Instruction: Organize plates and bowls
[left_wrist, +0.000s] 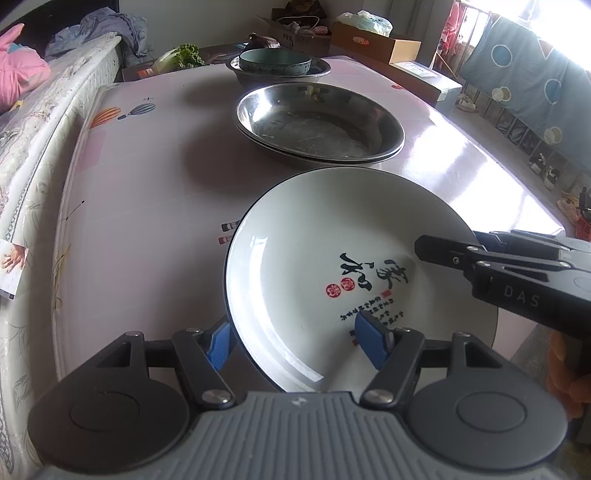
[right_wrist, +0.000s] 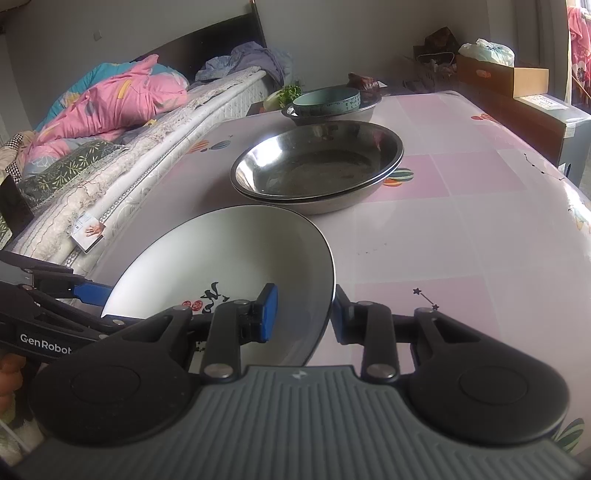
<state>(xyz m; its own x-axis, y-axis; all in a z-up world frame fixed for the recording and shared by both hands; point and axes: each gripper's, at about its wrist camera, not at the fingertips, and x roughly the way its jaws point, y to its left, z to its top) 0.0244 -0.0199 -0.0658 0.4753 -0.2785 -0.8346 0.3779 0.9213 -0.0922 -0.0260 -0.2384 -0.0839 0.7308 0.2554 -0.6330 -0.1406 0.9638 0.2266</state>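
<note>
- A white plate (left_wrist: 332, 266) with black calligraphy sits tilted above the pink tabletop (left_wrist: 147, 177), near the stacked steel bowls (left_wrist: 319, 122).
- The left claw (left_wrist: 299, 341) straddles its near rim, pads apart.
- The right claw (right_wrist: 303, 314) is clamped on the opposite rim.
- Step in hand, seemingly: carrying the plate to a stack; next, a level, steady set-down.

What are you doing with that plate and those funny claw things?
A person holds a gripper in each hand. Both straddle the rim of the white plate: the left gripper on one side, the right gripper on the other. Behind it, stacked steel pans and a teal bowl sit on the table.
</note>
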